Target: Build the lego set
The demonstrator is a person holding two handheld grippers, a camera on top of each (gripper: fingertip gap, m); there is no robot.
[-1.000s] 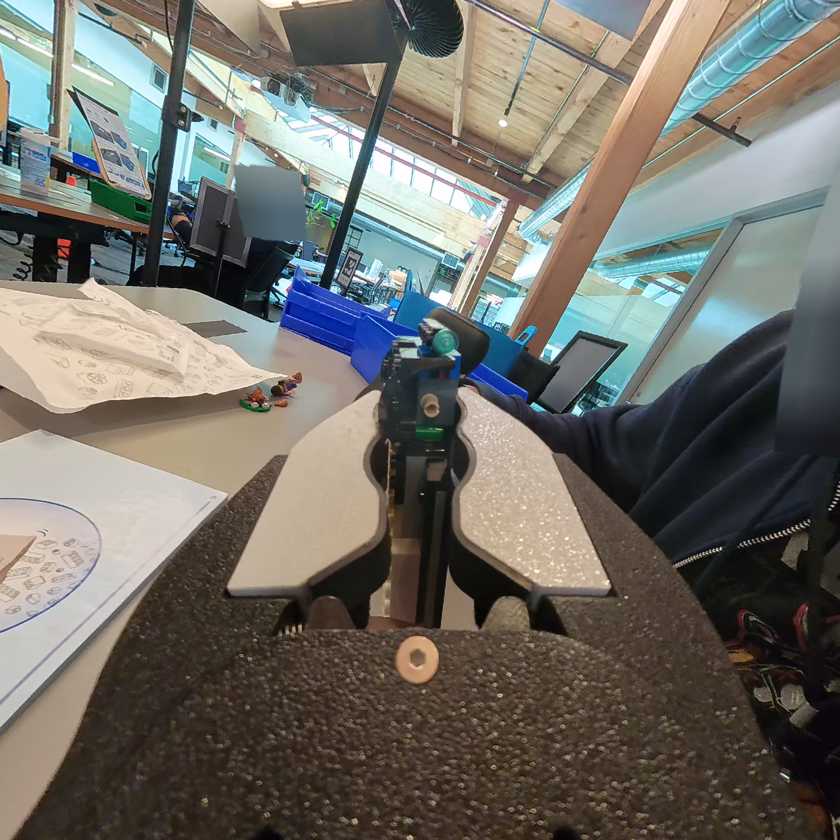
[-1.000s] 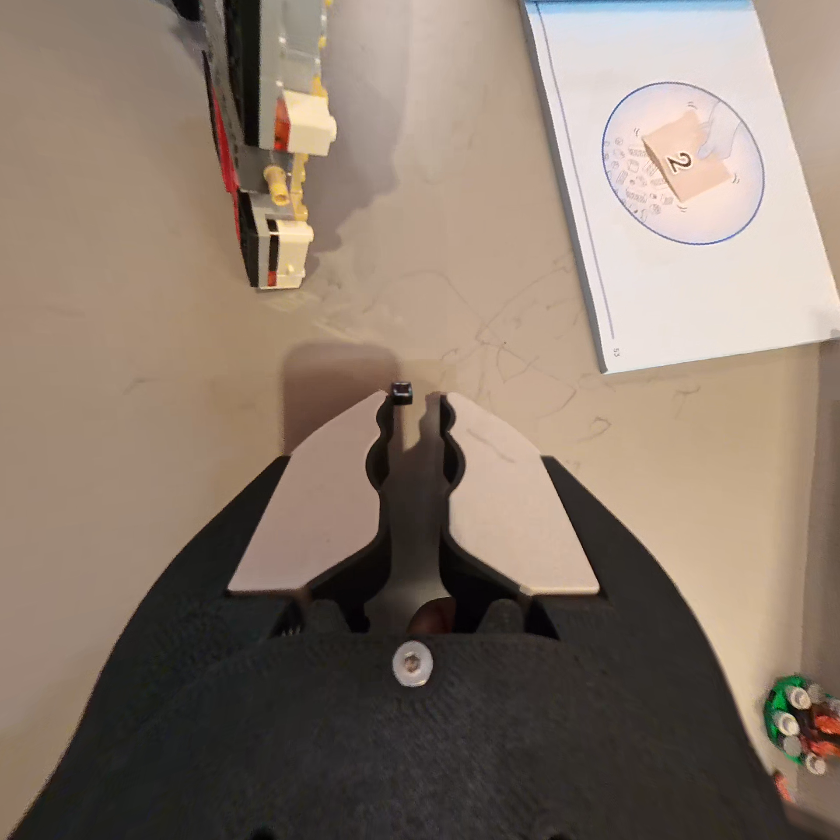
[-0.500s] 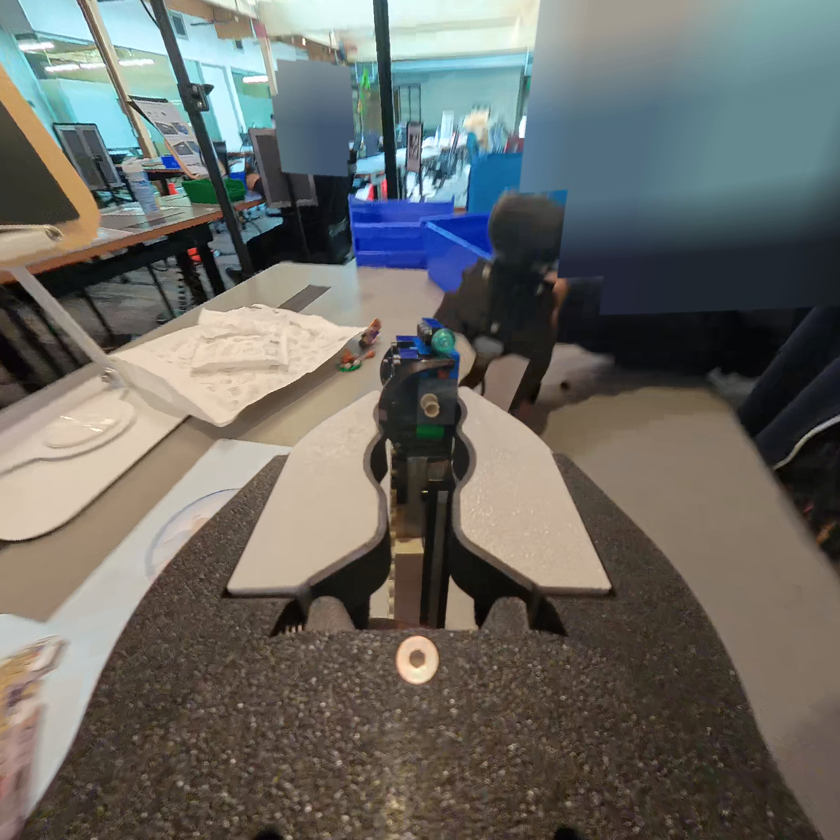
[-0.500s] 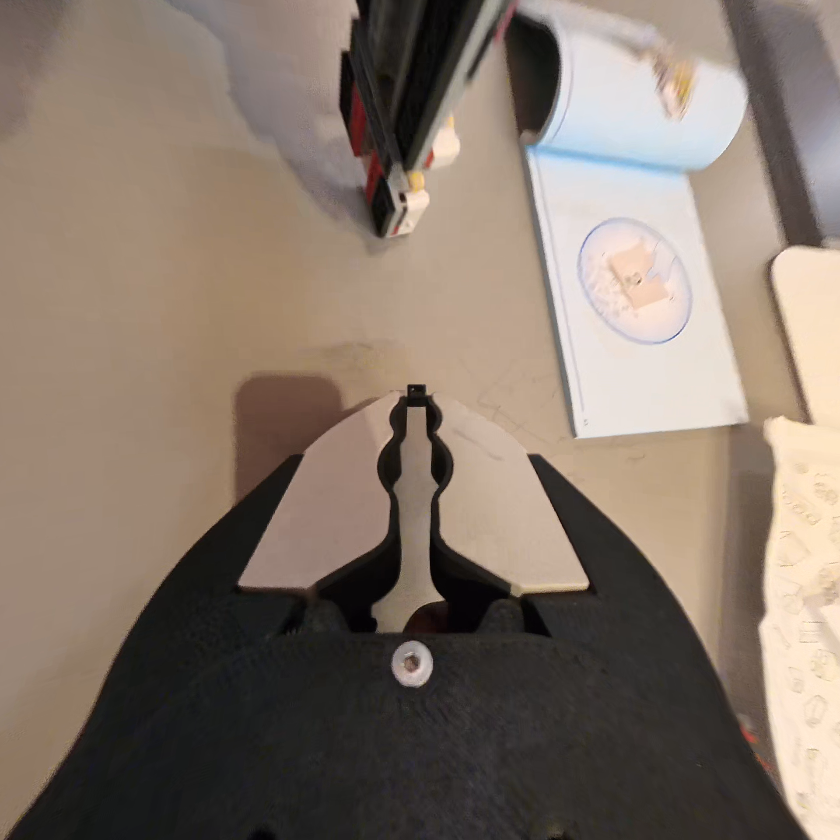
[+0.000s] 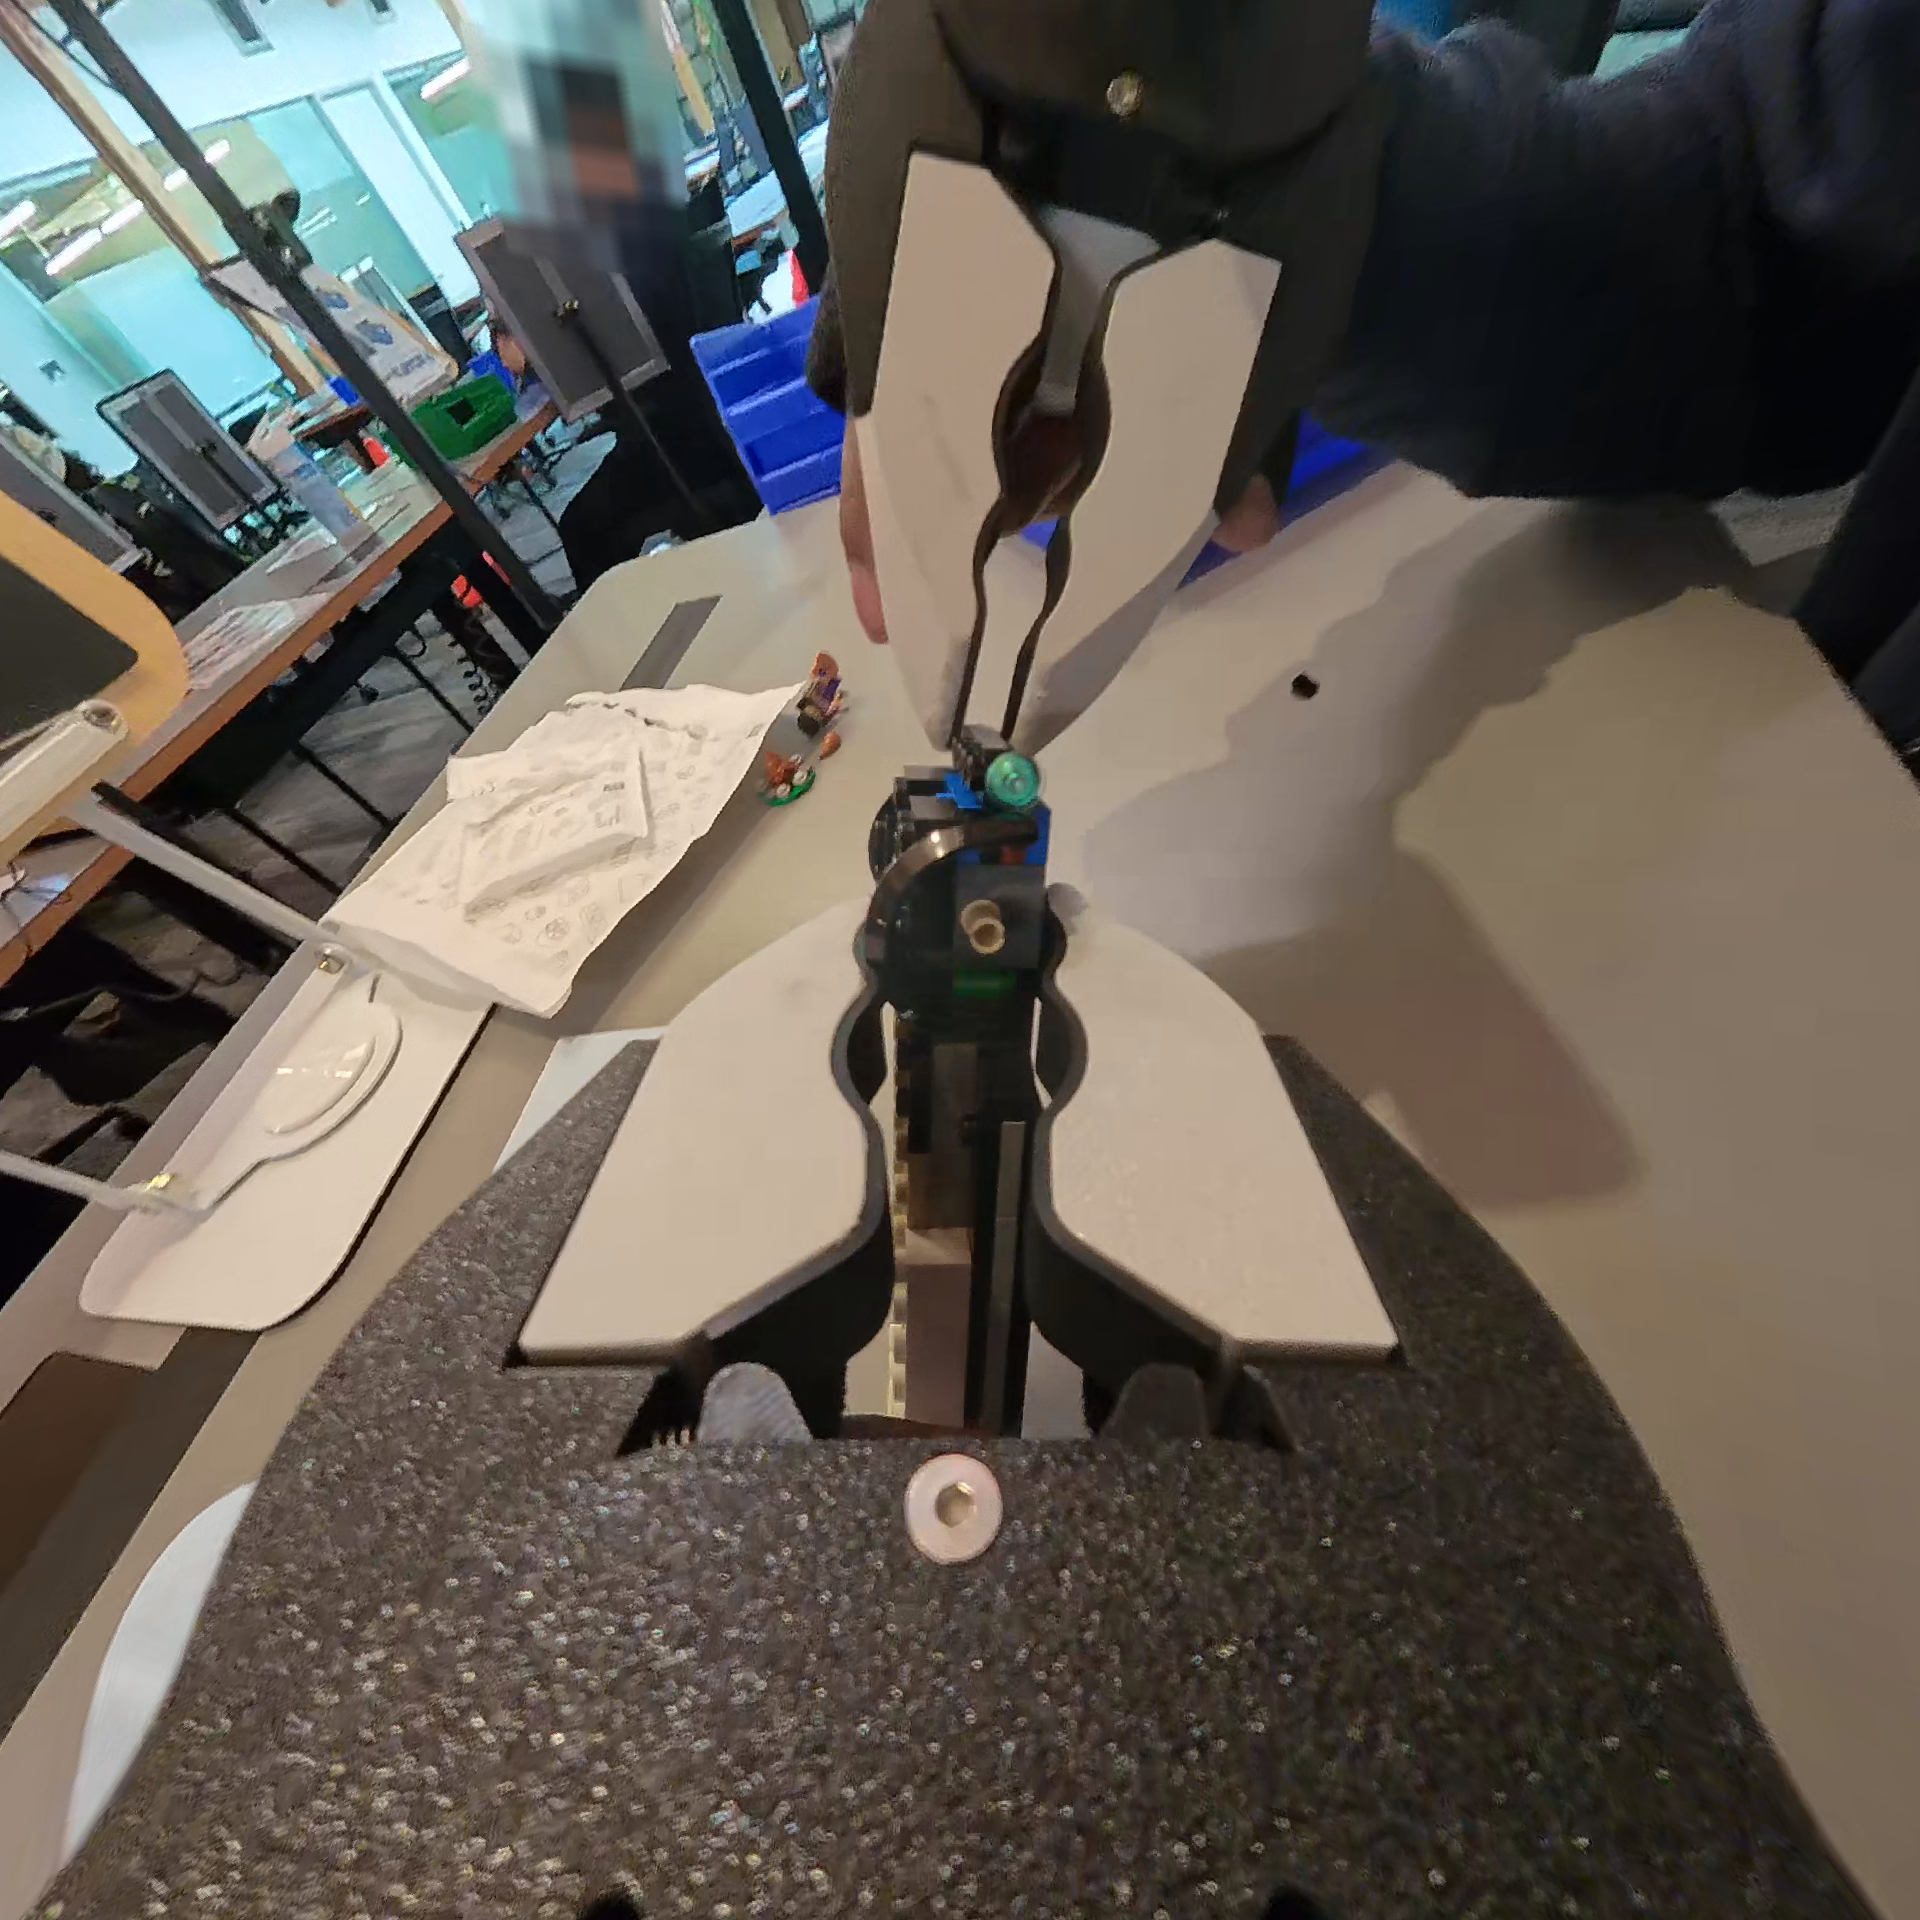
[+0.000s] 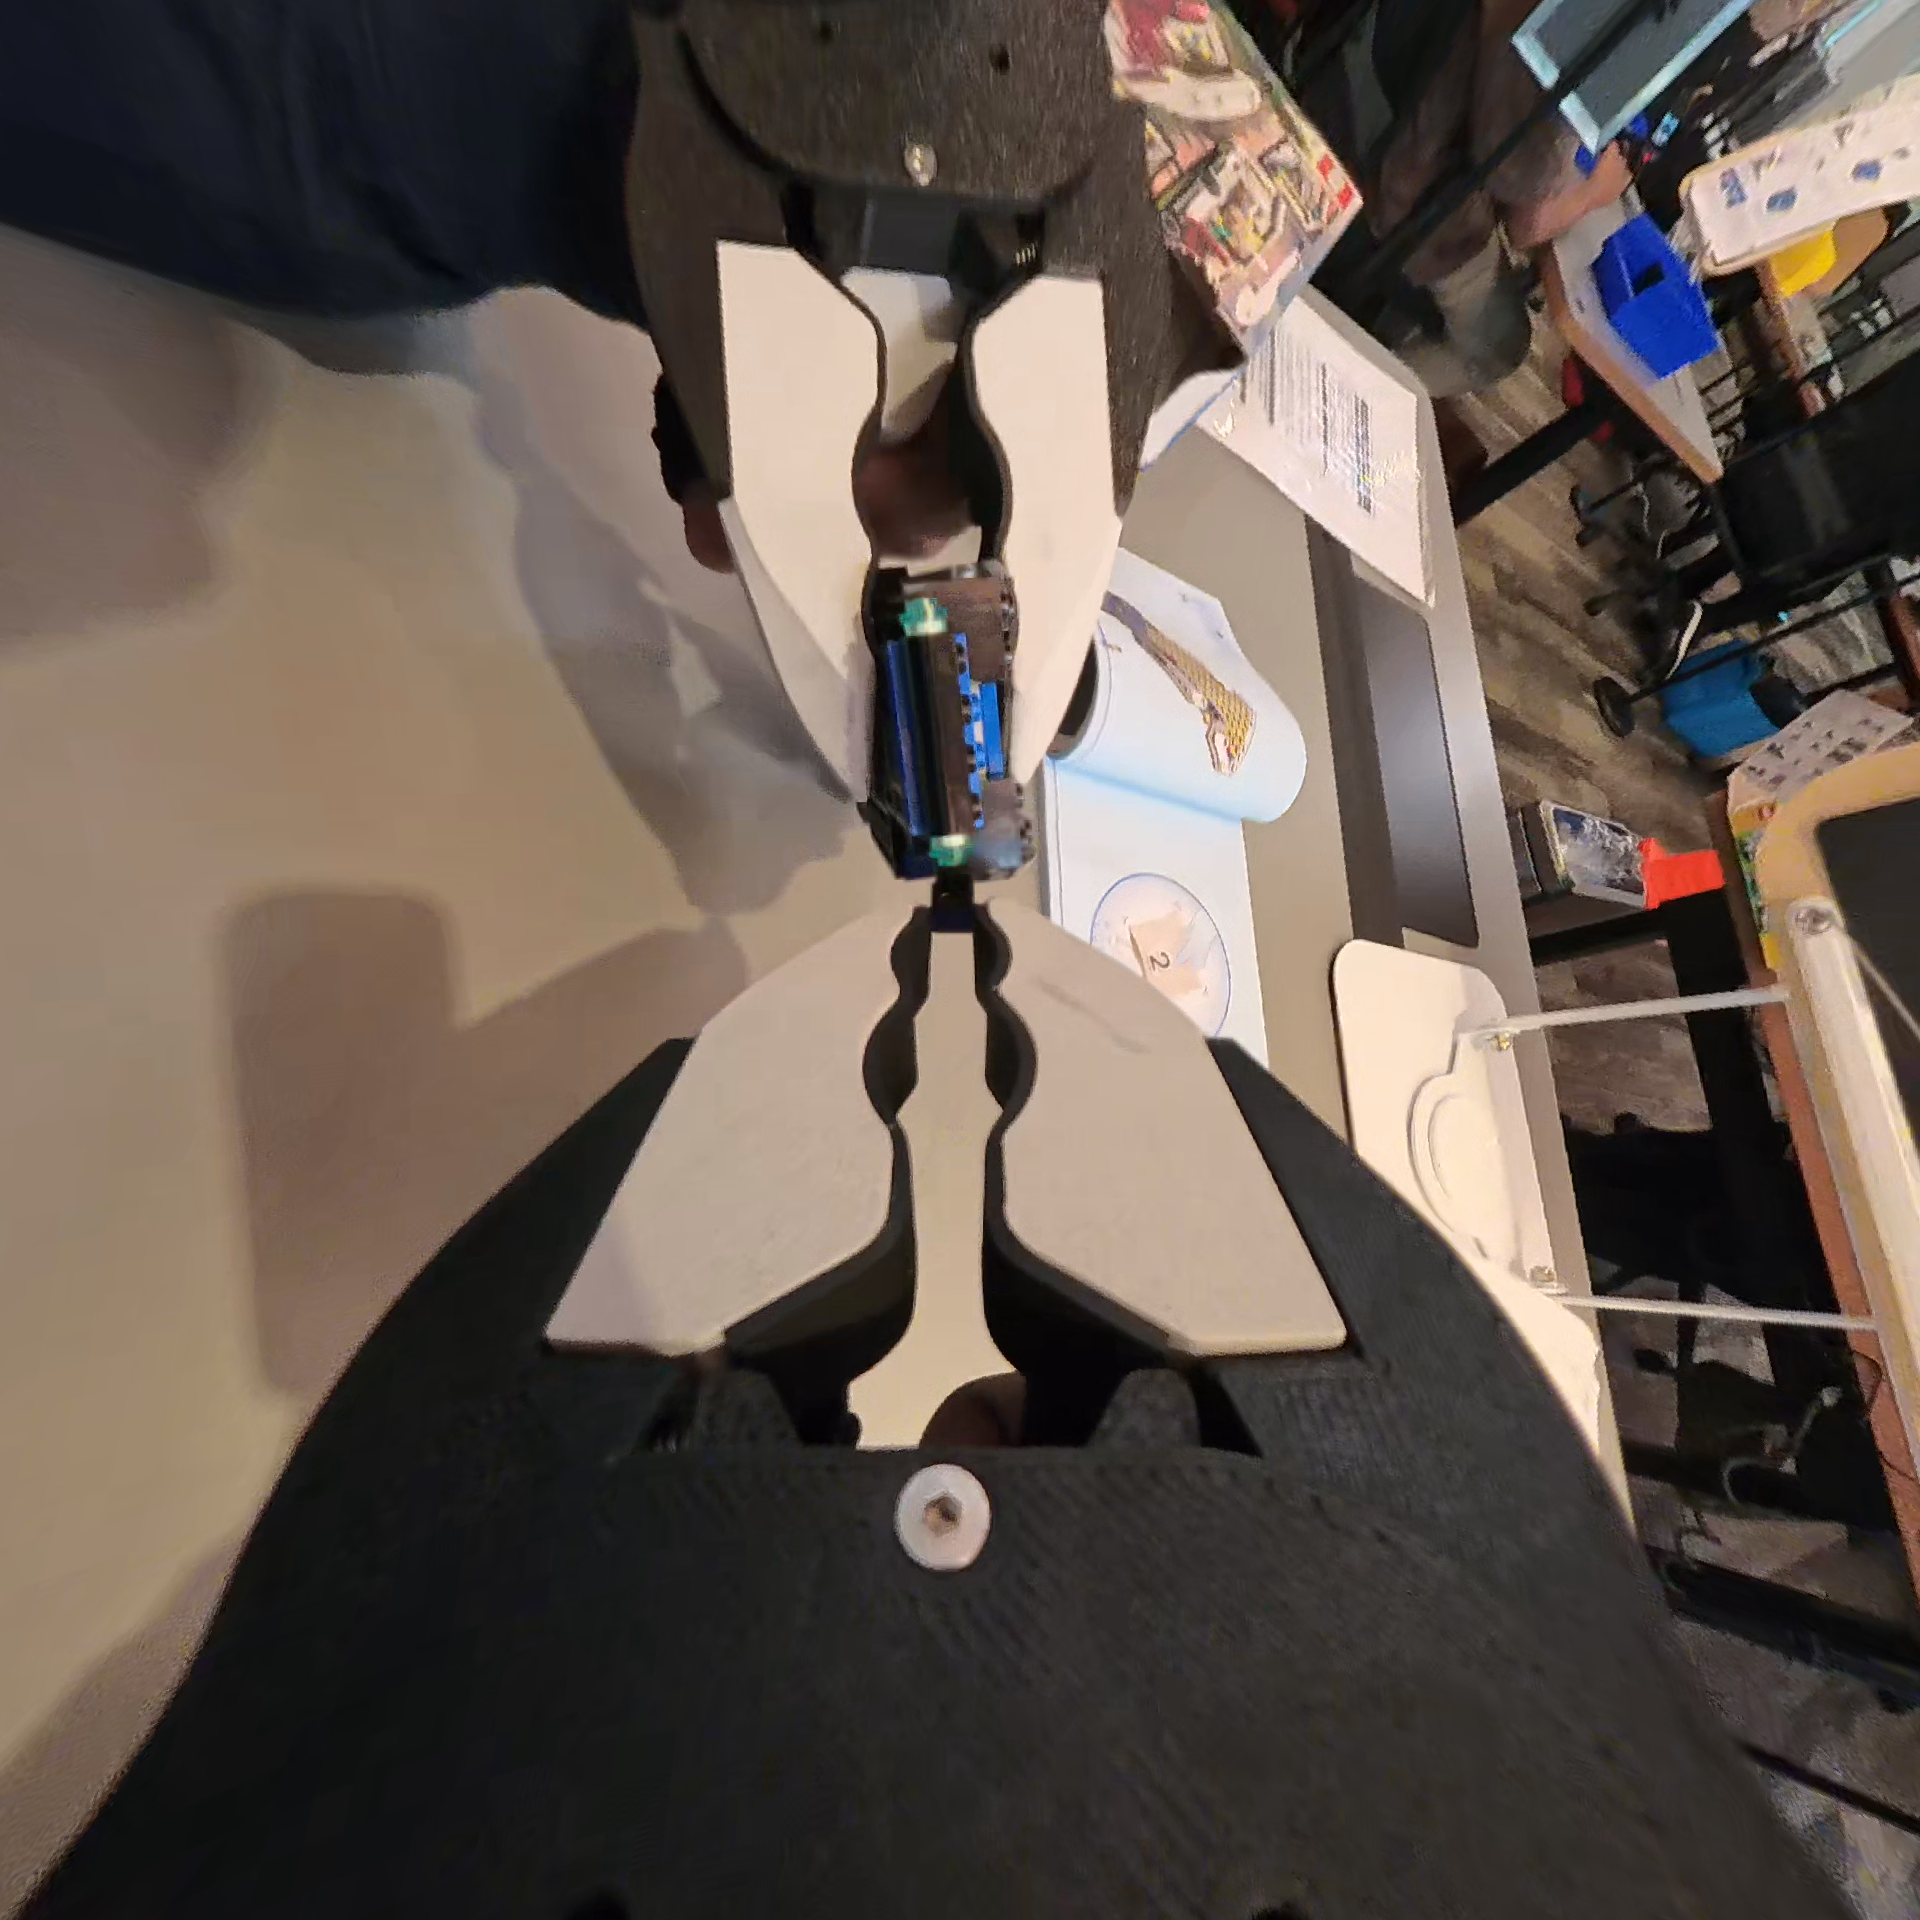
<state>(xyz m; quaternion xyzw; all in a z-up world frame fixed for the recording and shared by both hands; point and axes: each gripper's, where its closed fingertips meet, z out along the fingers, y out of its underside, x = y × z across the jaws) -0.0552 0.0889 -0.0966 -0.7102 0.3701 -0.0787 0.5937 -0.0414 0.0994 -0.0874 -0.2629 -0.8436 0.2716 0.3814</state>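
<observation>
The grey surface (image 5: pixel 1558 831) lay in an open workshop of blue bins and wooden beams, with a crumpled white paper bag (image 5: pixel 561 831) and a few small figures (image 5: pixel 790 774) off to my left. One loose black bit (image 5: pixel 1301 684) sat alone farther out.

My left hand-held gripper (image 5: pixel 956 935) was clamped on the black-and-blue brick model (image 5: pixel 982 914), both pads pressed to its sides, as it had been a second earlier. Then it was tipped up toward the ceiling; now it looked down over the surface.

The bigger change was on my right. A second before, my right hand-held gripper (image 6: pixel 954 920) pointed straight down at the surface, fingers apart, a small dark piece (image 5: pixel 971 743) at one fingertip. Half a second before, it had closed on that piece. Now it met the left one nose to nose in the air, still pinching the piece, which touched the model's far end just beside the teal stud (image 5: pixel 1011 781). I could not tell whether it had seated. The open instruction booklet (image 6: pixel 1143 935) lay below, to the right.
</observation>
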